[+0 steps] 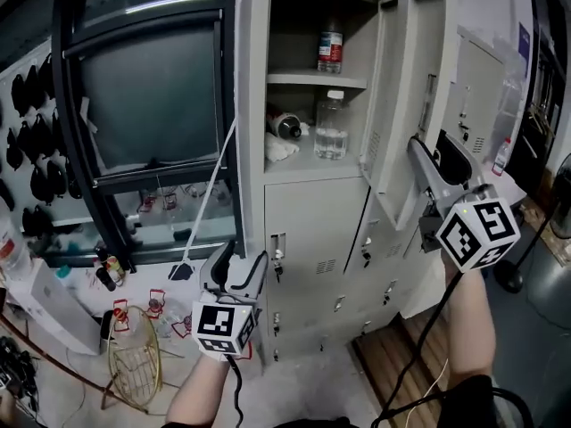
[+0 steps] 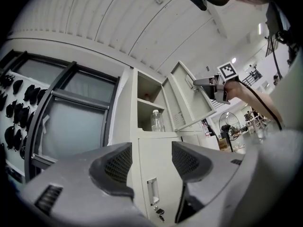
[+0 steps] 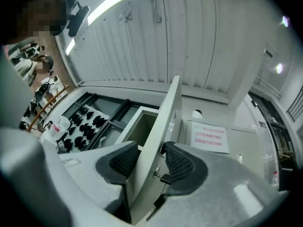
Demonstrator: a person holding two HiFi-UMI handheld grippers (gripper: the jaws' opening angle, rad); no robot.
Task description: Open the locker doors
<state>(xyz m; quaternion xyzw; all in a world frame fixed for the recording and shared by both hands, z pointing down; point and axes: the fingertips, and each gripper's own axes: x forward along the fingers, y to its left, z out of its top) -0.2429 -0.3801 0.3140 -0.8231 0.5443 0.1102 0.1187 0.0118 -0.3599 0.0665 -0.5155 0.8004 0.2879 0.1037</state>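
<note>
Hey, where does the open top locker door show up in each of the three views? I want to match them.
Head view: open locker door, upper right, swung out rightward.
Left gripper view: door right of centre, upper half.
Right gripper view: door at centre, seen edge-on, between the closing jaws of the right gripper.
Shared landmark: black items hung on the wall, left in every view.

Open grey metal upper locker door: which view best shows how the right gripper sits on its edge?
Right gripper view: the open grey metal upper locker door stands edge-on between the right gripper's closing jaws, close up. Head view shows door and gripper from the side, contact unclear; left gripper view shows both small and distant.
</note>
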